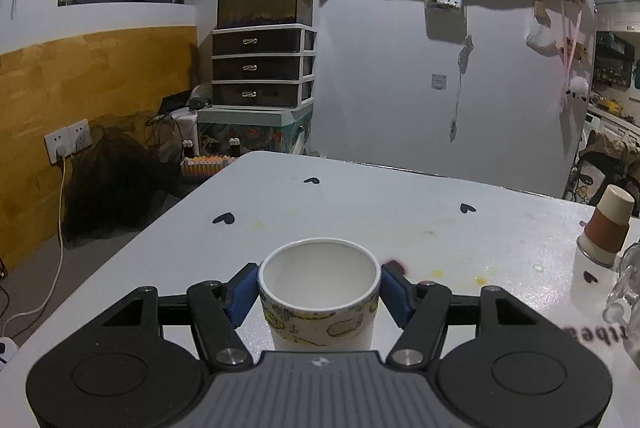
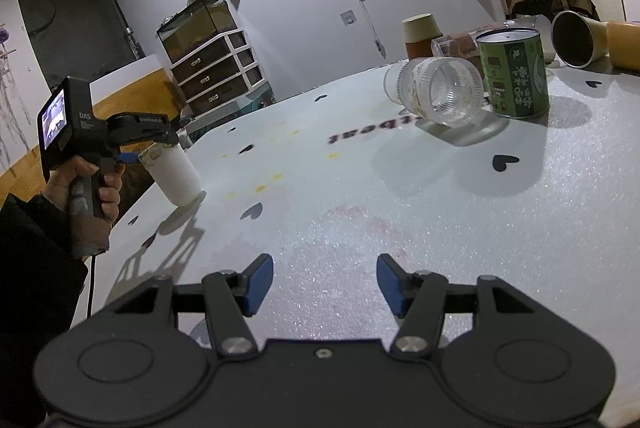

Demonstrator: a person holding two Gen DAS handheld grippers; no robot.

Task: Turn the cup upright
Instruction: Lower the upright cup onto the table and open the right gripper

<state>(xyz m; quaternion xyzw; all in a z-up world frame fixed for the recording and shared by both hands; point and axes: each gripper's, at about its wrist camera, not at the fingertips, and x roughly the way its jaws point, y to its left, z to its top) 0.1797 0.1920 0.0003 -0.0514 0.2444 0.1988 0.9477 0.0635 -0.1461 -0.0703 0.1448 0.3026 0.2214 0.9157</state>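
Note:
A white paper cup (image 1: pixel 320 300) with a yellow patterned band stands upright, mouth up, between the blue pads of my left gripper (image 1: pixel 319 288), which is shut on its rim. In the right wrist view the same cup (image 2: pixel 173 172) stands on the table's left edge, held by the left gripper (image 2: pixel 132 156) in a hand. My right gripper (image 2: pixel 325 284) is open and empty, low over the white table (image 2: pixel 360 188).
A clear ribbed plastic cup (image 2: pixel 440 90) lies on its side near a green can (image 2: pixel 514 72). A brown-and-cream cup (image 2: pixel 420 32) stands upside down, and a dark-lined cup (image 2: pixel 576 38) lies tipped at the far right. A brown cup stack (image 1: pixel 608 224) shows at right.

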